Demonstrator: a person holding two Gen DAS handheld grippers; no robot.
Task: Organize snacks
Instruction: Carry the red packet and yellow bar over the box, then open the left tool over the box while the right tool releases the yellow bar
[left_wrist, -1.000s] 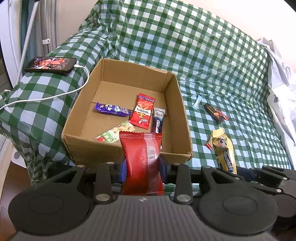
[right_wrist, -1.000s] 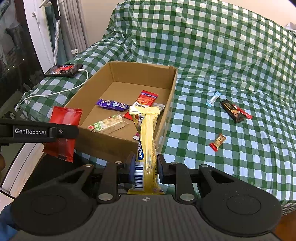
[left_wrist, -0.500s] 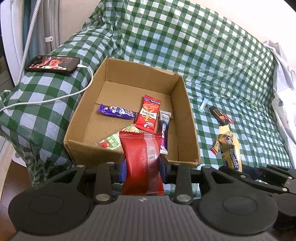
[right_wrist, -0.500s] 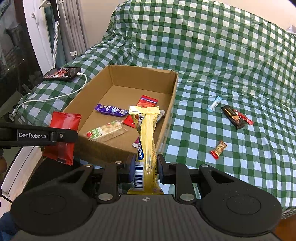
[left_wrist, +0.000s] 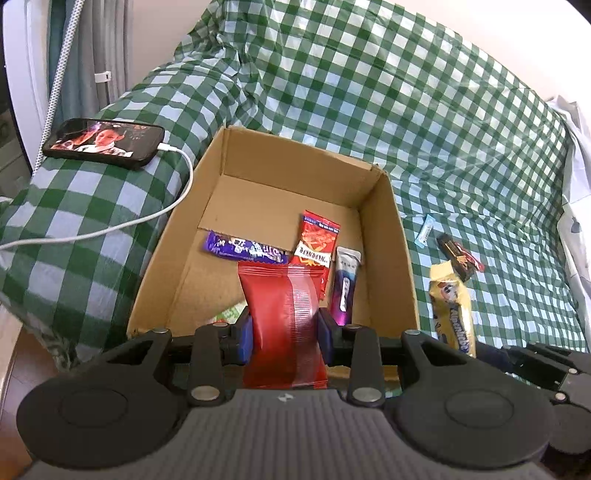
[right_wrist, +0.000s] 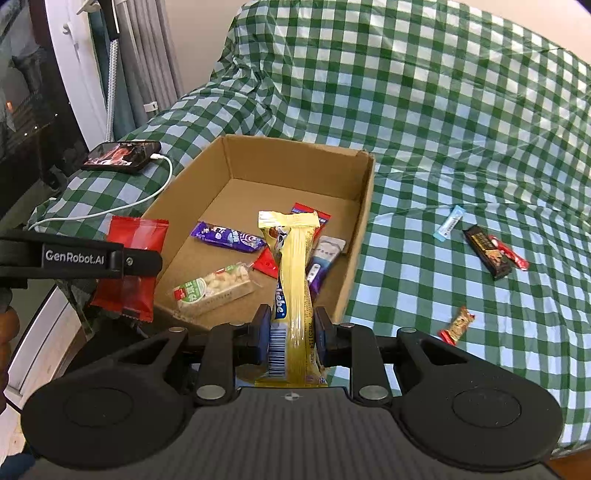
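Observation:
My left gripper (left_wrist: 284, 332) is shut on a red snack packet (left_wrist: 284, 317), held upright at the near edge of the open cardboard box (left_wrist: 391, 236). My right gripper (right_wrist: 290, 334) is shut on a long yellow snack bar (right_wrist: 291, 280), held upright just before the box's (right_wrist: 364, 206) near right corner. The left gripper and its red packet (right_wrist: 129, 266) show at the left of the right wrist view. In the box lie a purple bar (right_wrist: 225, 236), a clear nut pack (right_wrist: 212, 288), a red packet (left_wrist: 317, 236) and a white-purple pack (left_wrist: 345, 280).
On the green checked cloth (right_wrist: 443, 129) right of the box lie a light blue stick (right_wrist: 448, 221), a dark bar with a red one (right_wrist: 493, 251) and a small red-gold candy (right_wrist: 456, 325). A phone (left_wrist: 103, 142) with a white cable (left_wrist: 147, 218) lies left of the box.
Both grippers have moved forward toward the box with their snacks; the left gripper now stands over the box's near edge. Both stay shut.

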